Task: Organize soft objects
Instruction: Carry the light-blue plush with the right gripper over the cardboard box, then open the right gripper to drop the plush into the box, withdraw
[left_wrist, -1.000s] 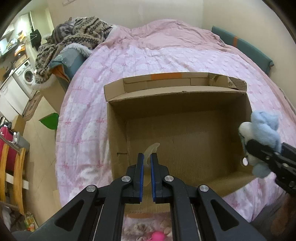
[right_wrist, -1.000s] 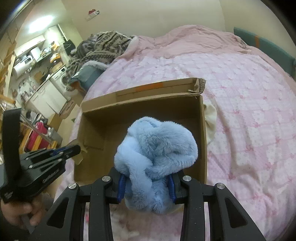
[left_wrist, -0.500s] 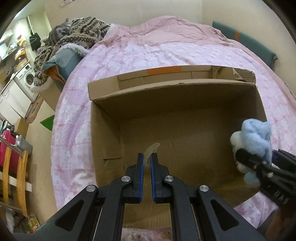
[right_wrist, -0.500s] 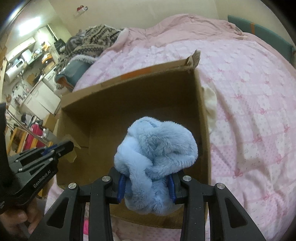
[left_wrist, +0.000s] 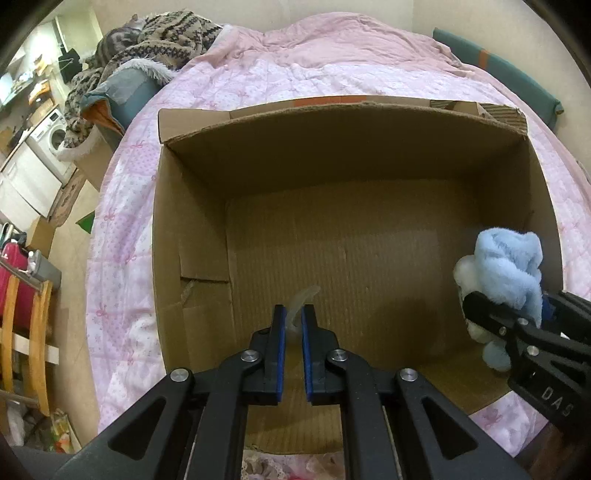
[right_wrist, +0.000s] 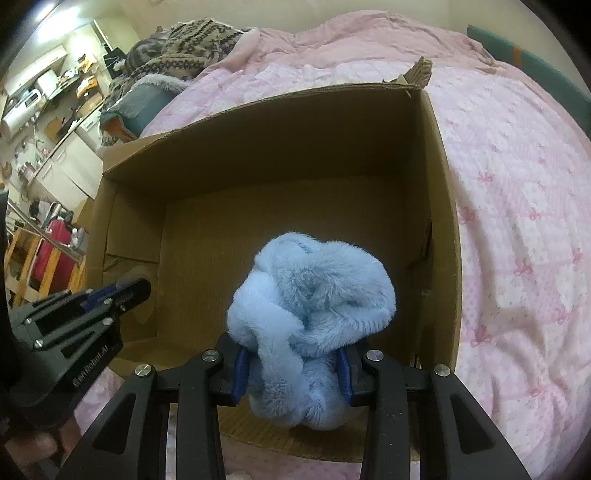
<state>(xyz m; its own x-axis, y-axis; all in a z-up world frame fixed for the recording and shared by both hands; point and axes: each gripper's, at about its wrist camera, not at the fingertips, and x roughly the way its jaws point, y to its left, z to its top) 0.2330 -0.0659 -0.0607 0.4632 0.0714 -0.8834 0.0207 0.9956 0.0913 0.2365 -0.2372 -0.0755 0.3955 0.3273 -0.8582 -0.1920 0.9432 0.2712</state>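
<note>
An open cardboard box (left_wrist: 332, 107) lies on a pink quilted bed (left_wrist: 332, 74), its floor bare. My left gripper (left_wrist: 293, 314) hangs over the box's near left part, shut on a thin translucent scrap (left_wrist: 304, 297) that sticks out past its blue pads. My right gripper (right_wrist: 291, 365) is shut on a fluffy light-blue plush toy (right_wrist: 310, 306), which hides its fingertips. The left wrist view shows the plush toy (left_wrist: 506, 266) and the right gripper (left_wrist: 517, 314) inside the box by its right wall. In the right wrist view the box (right_wrist: 258, 107) fills the middle and the left gripper (right_wrist: 136, 288) is at the left.
A heap of patterned knitwear (left_wrist: 155, 40) lies at the bed's far left corner. A teal cushion (left_wrist: 498, 70) runs along the wall on the right. A washing machine (left_wrist: 51, 136) and a wooden chair (left_wrist: 37, 325) stand on the floor to the left. A hand (right_wrist: 37, 443) holds the left gripper.
Both grippers have sunk toward the box, which now fills more of each view. The blue plush toy has gone from outside the right wall to inside it. Both grips are unchanged.
</note>
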